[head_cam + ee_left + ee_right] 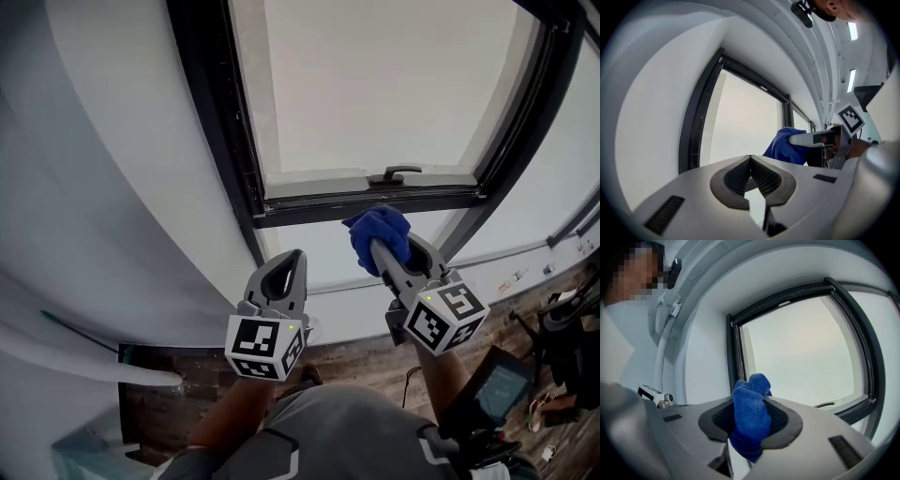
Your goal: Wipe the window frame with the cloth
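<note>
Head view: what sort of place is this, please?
Probably an indoor room, perhaps an office or flat: a large black metal window frame with a black lever handle, plain white walls, and a dark wooden plank floor below.

Window: black metal window frame, sash tilted; pale, evenly bright glass pane, nothing distinguishable through it. Small black lever handle on the sash's lower rail. A second pale pane below the rail.
Walls: plain white wall beside the frame on the left.
Ceiling: white ceiling with two long lit strip lights.
Floor: dark brown wood-plank floor; small dark clutter at the right edge, too small to identify.
</note>
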Action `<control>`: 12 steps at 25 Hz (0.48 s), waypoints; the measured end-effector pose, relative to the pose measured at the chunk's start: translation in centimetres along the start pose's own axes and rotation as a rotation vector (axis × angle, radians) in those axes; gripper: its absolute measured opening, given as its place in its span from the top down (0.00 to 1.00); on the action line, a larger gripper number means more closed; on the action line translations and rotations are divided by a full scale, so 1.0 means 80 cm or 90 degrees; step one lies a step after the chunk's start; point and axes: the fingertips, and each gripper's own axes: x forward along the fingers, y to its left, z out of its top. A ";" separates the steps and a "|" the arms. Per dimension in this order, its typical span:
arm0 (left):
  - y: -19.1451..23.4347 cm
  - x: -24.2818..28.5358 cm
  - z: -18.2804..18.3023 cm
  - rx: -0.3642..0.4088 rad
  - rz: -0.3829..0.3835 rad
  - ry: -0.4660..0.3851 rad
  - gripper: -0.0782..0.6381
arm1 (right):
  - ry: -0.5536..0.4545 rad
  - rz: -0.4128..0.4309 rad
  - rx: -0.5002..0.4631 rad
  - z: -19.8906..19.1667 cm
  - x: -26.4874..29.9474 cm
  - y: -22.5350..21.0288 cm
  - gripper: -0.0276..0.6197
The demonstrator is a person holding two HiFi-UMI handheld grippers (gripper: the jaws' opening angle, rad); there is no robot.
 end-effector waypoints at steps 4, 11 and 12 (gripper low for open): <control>0.042 0.034 -0.001 -0.006 0.021 0.011 0.88 | 0.011 0.018 0.017 -0.004 0.058 -0.013 0.75; 0.074 0.066 -0.005 -0.010 0.073 0.019 0.88 | 0.024 0.081 0.018 -0.002 0.123 -0.022 0.75; 0.078 0.070 -0.006 -0.011 0.084 0.020 0.88 | 0.026 0.094 0.020 -0.002 0.131 -0.023 0.75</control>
